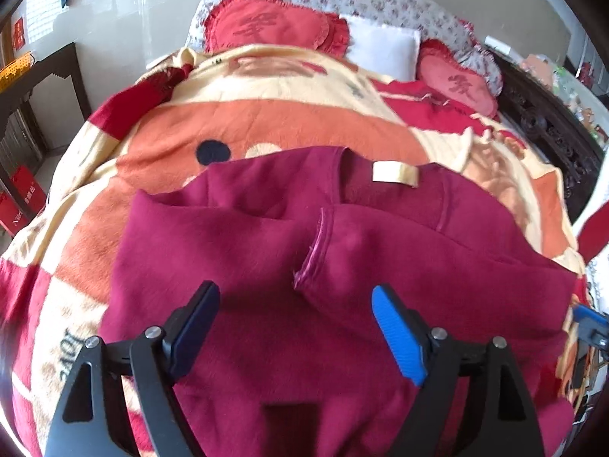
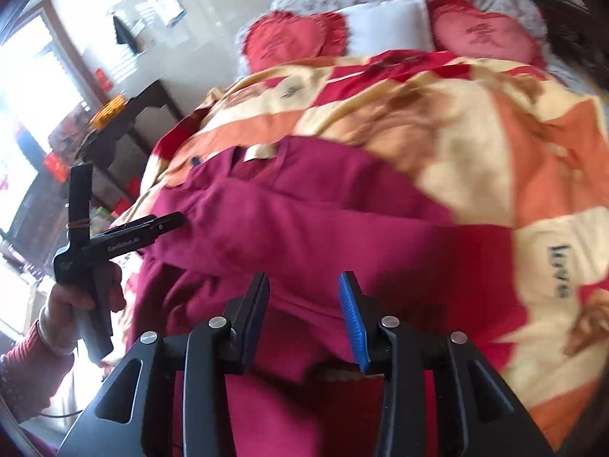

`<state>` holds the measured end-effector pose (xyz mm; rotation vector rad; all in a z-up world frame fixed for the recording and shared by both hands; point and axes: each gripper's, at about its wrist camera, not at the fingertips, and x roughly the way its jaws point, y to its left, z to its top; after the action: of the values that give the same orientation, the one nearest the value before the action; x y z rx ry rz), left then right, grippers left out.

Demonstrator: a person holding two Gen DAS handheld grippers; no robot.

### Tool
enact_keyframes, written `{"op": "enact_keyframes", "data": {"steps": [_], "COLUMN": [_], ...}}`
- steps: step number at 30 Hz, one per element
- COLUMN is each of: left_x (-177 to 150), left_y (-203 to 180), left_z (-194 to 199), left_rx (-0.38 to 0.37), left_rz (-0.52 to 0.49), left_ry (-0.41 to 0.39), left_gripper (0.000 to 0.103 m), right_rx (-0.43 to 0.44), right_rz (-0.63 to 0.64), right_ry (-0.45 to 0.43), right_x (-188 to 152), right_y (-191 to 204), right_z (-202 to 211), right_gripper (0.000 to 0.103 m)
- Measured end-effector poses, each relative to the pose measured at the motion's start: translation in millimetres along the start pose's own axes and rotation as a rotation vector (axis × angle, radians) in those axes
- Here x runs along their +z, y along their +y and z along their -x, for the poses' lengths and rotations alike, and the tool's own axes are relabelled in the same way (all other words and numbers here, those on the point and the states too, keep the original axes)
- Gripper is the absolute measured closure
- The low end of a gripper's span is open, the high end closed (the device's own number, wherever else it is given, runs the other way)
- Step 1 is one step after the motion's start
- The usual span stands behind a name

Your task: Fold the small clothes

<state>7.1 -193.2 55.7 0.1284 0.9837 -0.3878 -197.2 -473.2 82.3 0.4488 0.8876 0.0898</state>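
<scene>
A maroon sweatshirt (image 1: 266, 236) lies spread on the patterned blanket (image 1: 266, 122), its cream neck label (image 1: 394, 173) facing up at the far end. One sleeve is folded across the body, with its cuff (image 1: 310, 251) near the middle. My left gripper (image 1: 296, 289) hovers over the near part of the sweatshirt, its jaws wide apart and holding nothing. In the right wrist view the sweatshirt (image 2: 304, 221) runs from the label (image 2: 259, 151) down under my right gripper (image 2: 303, 278), which stands open above the cloth. The left gripper (image 2: 167, 221), held by a hand (image 2: 76, 301), reaches the garment's left edge.
Two red heart cushions (image 1: 266, 24) (image 1: 456, 83) and a white pillow (image 1: 380, 51) lie at the bed's head. A dark wooden table (image 1: 42, 76) stands to the left of the bed, with red boxes (image 1: 19, 205) on the floor. Carved dark furniture (image 1: 552, 125) is at the right.
</scene>
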Motion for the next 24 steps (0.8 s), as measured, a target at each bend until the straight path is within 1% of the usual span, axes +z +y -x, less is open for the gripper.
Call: {"op": "enact_keyframes", "data": {"steps": [2,3,4,5,6,7,8,9,10,11,13,16,18,20,21,22,24], "left_x": [5,8,10,11,11,12,13,14,17,20,26,31,31,28,25,22,14], "left_y": [-3,-6,-8,-10,-12,-15,-17,-17,-14,-7,6,20,25,29,29,27,21], "left_z": [-14,-21,-26,-30,-32,-32,-29,-23,-15,-4,17,37,40,37,34,28,21], "left_rx": [0.032,0.051,0.050,0.030,0.010,0.026,0.044,0.063,0.036,-0.010,-0.039,-0.043,-0.044,-0.053,-0.062,-0.074,-0.085], "left_rz": [0.004,0.000,-0.004,-0.012,-0.023,-0.040,-0.054,-0.068,-0.065,-0.035,0.001,0.000,-0.009,0.001,0.013,0.017,0.020], "left_ry": [0.008,0.012,0.020,0.031,0.042,0.040,0.030,0.013,-0.002,-0.013,-0.054,-0.093,-0.080,-0.062,-0.056,-0.039,-0.020], "left_gripper": [0.018,0.020,0.030,0.039,0.056,0.065,0.074,0.094,0.103,0.103,0.103,0.103,0.103,0.100,0.090,0.072,0.052], "right_rx": [-0.048,-0.068,-0.086,-0.099,-0.111,-0.118,-0.123,-0.134,-0.137,-0.135,-0.118,-0.099,-0.091,-0.078,-0.072,-0.066,-0.056], "right_rz": [-0.031,-0.055,-0.086,-0.117,-0.150,-0.177,-0.190,-0.206,-0.215,-0.226,-0.246,-0.243,-0.236,-0.235,-0.235,-0.236,-0.239], "right_ry": [-0.013,-0.020,-0.028,-0.034,-0.041,-0.042,-0.039,-0.037,-0.039,-0.040,-0.039,-0.038,-0.035,-0.039,-0.041,-0.041,-0.035], "right_x": [-2,-3,-3,-3,-4,-4,-3,-3,-3,-4,-5,-4,-1,0,0,0,-1], "right_y": [-16,-25,-36,-44,-53,-61,-66,-71,-73,-75,-78,-75,-69,-64,-62,-60,-57], "right_z": [9,13,16,17,19,19,18,16,15,15,13,7,2,0,-1,-2,-4], "right_gripper": [0.083,0.083,0.081,0.080,0.077,0.074,0.074,0.074,0.074,0.074,0.074,0.074,0.073,0.073,0.073,0.073,0.072]}}
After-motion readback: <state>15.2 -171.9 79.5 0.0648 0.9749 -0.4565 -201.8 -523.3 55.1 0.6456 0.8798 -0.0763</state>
